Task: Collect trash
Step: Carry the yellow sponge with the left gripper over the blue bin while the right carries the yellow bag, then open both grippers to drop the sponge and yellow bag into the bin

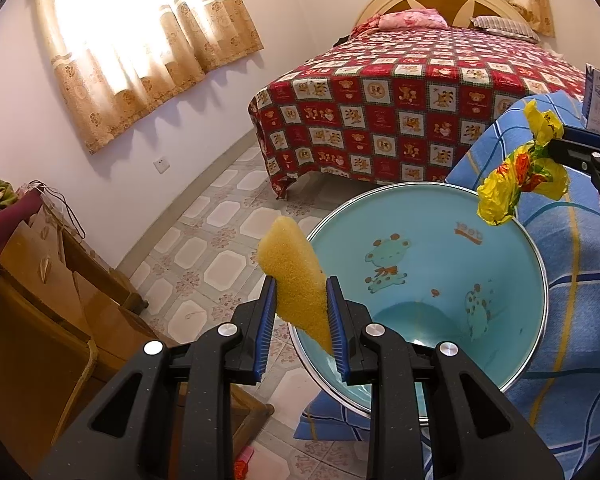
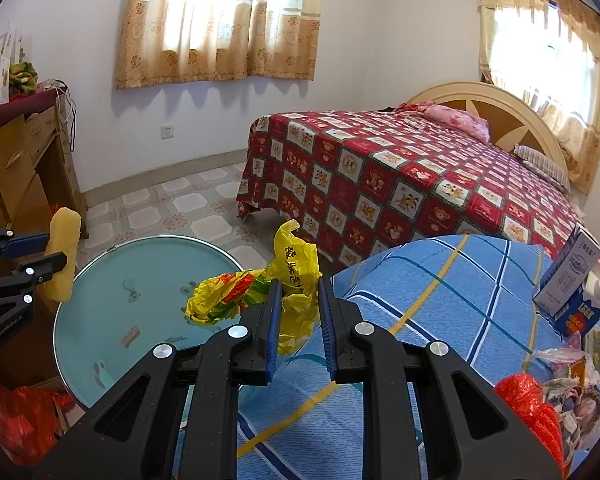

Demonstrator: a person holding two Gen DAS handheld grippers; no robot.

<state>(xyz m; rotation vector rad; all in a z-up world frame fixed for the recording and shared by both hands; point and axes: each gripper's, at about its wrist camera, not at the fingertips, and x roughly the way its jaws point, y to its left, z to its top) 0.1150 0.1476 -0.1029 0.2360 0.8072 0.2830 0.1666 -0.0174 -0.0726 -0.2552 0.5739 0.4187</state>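
Observation:
My left gripper (image 1: 301, 286) is shut on a yellow sponge wedge (image 1: 296, 280), held above the near rim of a light blue basin (image 1: 420, 280) with cartoon prints. The same sponge (image 2: 62, 258) and left gripper (image 2: 50, 248) show at the left of the right wrist view. My right gripper (image 2: 299, 286) is shut on a crumpled yellow plastic bag (image 2: 260, 292) with red and green print. That bag (image 1: 524, 168) hangs over the basin's (image 2: 140, 300) far rim, and the right gripper (image 1: 556, 142) enters from the right edge.
The basin rests on a blue checked blanket (image 2: 440, 320). On the blanket lie a blue-white carton (image 2: 568, 280), a red mesh bag (image 2: 532, 404) and other wrappers. A bed with a red patterned cover (image 1: 400, 112) stands behind. A wooden dresser (image 1: 40, 300) stands left, tiled floor between.

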